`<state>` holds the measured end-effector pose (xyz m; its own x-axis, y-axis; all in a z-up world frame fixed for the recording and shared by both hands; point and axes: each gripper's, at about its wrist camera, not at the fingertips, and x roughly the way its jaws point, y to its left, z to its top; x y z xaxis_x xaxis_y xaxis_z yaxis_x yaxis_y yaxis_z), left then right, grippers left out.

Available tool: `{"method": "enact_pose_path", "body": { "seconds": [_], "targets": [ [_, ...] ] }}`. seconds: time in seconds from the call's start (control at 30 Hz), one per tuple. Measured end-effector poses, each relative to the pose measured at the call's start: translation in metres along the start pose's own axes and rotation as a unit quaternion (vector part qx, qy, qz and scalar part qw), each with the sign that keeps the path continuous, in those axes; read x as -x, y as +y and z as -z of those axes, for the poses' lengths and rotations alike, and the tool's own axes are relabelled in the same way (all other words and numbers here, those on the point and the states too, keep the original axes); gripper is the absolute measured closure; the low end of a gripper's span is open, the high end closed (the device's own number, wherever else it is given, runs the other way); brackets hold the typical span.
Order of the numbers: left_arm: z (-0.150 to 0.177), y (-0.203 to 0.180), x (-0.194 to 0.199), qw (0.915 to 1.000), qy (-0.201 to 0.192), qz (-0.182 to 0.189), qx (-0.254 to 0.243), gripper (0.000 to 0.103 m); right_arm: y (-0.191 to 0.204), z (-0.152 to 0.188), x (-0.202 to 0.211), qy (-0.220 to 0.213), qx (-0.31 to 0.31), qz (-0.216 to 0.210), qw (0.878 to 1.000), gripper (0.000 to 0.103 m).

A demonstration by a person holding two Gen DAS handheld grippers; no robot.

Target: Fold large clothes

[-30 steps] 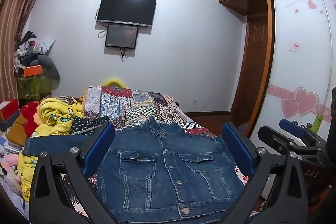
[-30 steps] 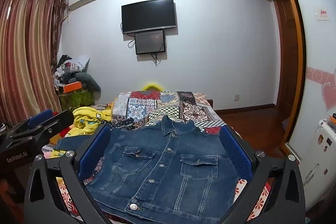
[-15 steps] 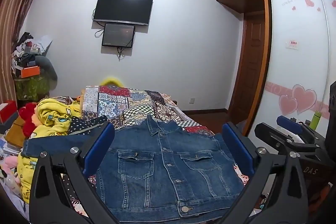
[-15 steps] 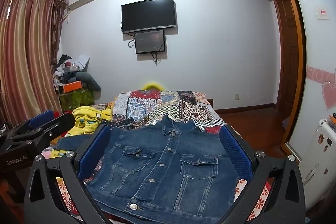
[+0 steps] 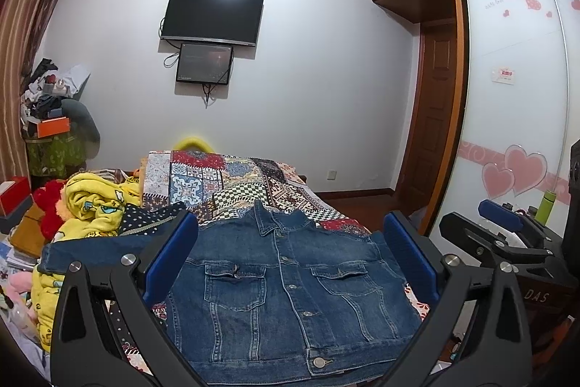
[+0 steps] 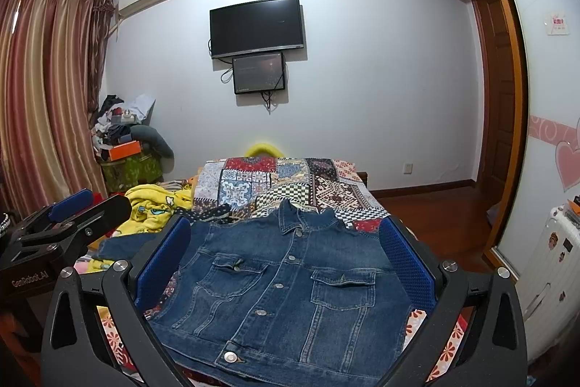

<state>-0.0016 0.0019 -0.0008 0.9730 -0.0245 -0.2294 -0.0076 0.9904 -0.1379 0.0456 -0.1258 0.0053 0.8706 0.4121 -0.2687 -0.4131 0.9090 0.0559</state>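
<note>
A blue denim jacket [image 5: 290, 285] lies front-up and buttoned on the bed, collar toward the far wall; in the right wrist view the denim jacket [image 6: 286, 292] fills the near end of the bed. One sleeve [image 5: 98, 247] stretches out to the left. My left gripper [image 5: 290, 260] is open, held above the jacket's near hem with nothing between its blue pads. My right gripper [image 6: 286, 263] is open too, hovering over the same hem from the right side. Each gripper shows in the other's view: the right gripper [image 5: 504, 234] and the left gripper [image 6: 69, 216].
A patchwork quilt [image 5: 232, 184] covers the bed beyond the jacket. A yellow cartoon blanket [image 5: 94, 209] and a red plush toy [image 5: 49, 202] are heaped at the left. A cluttered shelf [image 6: 123, 140], curtains, a wall TV, a wardrobe [image 5: 514, 104] and a white suitcase [image 6: 554, 267] stand around.
Both grippers stay open above the jacket. The left wrist view has shifted slightly; the jacket has not moved.
</note>
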Motion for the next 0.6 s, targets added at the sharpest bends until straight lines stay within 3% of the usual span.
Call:
{"method": "enact_pose_path", "body": {
  "seconds": [0.6],
  "targets": [
    [-0.0029, -0.0025, -0.0020, 1.0000, -0.002, -0.002, -0.001, 0.000, -0.0033, -0.0027, 0.0005, -0.001, -0.002, -0.001, 1.000, 0.000]
  ]
}}
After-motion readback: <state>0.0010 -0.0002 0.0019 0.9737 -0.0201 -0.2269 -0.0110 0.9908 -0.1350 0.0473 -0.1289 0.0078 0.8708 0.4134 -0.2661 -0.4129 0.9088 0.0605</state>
